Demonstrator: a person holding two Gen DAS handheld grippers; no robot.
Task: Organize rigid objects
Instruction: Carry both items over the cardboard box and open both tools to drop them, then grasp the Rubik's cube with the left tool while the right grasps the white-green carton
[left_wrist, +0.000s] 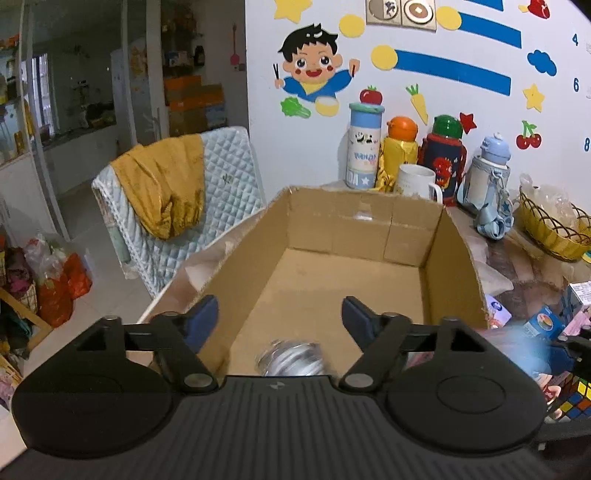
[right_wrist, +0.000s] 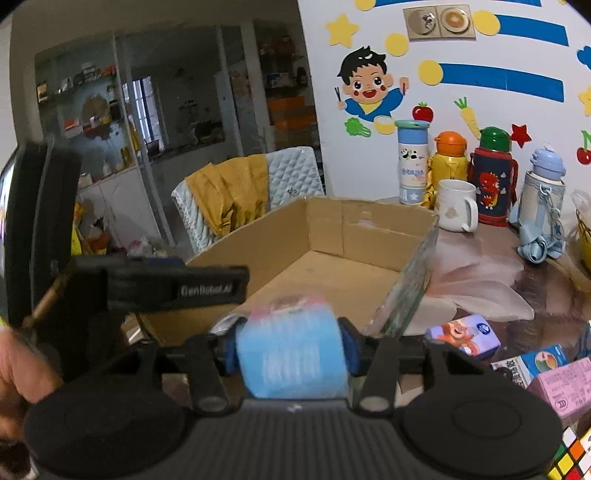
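Blue-labelled cylindrical container (right_wrist: 291, 350), blurred and with a pink top edge, sits crosswise between the two blue pads of the right gripper (right_wrist: 290, 349), its long axis running from pad to pad; the pads seem to meet its ends, so I read it as gripped, though blur leaves the contact unsure. It hangs at the near edge of the open brown cardboard box (right_wrist: 354, 236), whose floor lies ahead and slightly left of it, so the coming move looks like a short carry forward over the near wall before letting go. The left gripper (left_wrist: 279, 319) stands spread wide and holds nothing; below it, on the box floor near the front wall, lies a blurred silvery round object (left_wrist: 291, 358), clear of both pads. Small printed cartons (right_wrist: 463, 336) and a colourful puzzle cube (right_wrist: 574, 458) wait on the table to the right, nearer the right hand.
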